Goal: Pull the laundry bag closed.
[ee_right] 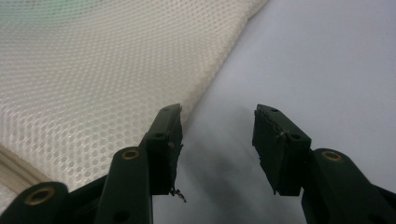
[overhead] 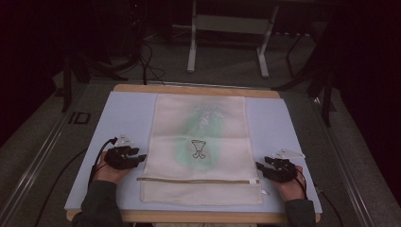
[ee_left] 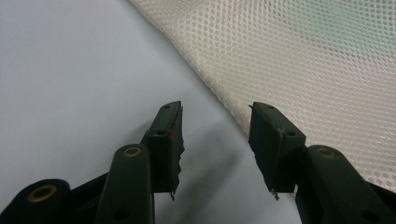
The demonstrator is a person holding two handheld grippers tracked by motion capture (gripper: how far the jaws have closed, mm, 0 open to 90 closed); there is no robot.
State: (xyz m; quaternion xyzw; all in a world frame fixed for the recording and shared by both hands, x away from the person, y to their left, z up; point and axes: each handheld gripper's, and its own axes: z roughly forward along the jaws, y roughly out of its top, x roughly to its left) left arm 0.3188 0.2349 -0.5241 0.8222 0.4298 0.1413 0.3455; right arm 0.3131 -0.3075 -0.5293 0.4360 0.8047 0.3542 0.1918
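A cream mesh laundry bag (overhead: 201, 146) lies flat on the pale blue mat (overhead: 127, 118), with a green garment showing faintly through it and a zip across its near end. My left gripper (overhead: 140, 157) rests on the mat just off the bag's left edge, jaws open and empty. In the left gripper view the mesh bag (ee_left: 299, 60) edge runs past the right jaw, and the left gripper (ee_left: 215, 135) holds nothing. My right gripper (overhead: 259, 165) sits at the bag's right edge, open. In the right gripper view the bag (ee_right: 102, 74) lies beside the left jaw of the right gripper (ee_right: 217, 137).
The mat covers a wooden table (overhead: 194, 90) whose edge shows at the far side. Beyond it stand the white legs of another table (overhead: 191, 52) and cables on the dark floor. Bare mat lies on both sides of the bag.
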